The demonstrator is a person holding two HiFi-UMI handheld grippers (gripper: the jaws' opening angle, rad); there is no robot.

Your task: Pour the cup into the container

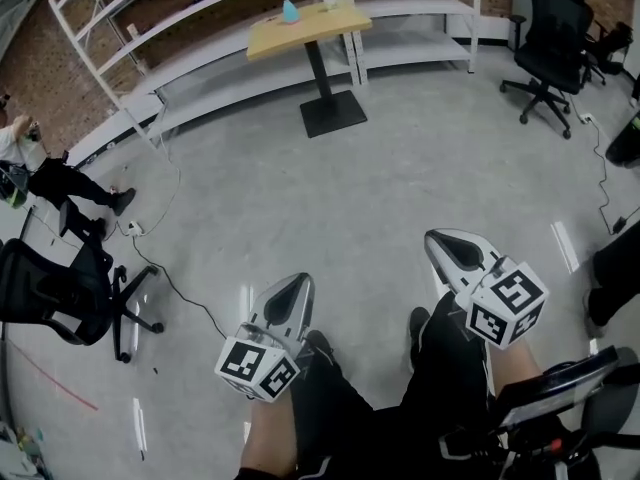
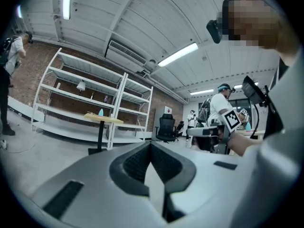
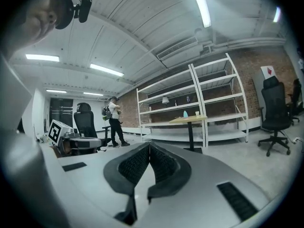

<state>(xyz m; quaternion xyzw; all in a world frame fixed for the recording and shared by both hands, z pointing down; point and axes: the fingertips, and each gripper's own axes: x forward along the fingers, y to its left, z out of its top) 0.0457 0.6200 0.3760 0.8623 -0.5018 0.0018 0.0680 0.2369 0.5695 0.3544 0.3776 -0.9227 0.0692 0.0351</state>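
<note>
task not started, by my read: table [image 1: 300, 30] stands far off across the floor, w/ a blue thing [image 1: 290, 10], maybe the container, & a pale cup [image 1: 330, 2] on top. left gripper [image 1: 300, 283] & right gripper [image 1: 437, 240] hang near, over the legs, jaws together, empty. approach, pickup, pour all left.

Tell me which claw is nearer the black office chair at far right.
Right. In the head view the right claw is below-left of the chair; the left claw is farther left.
</note>
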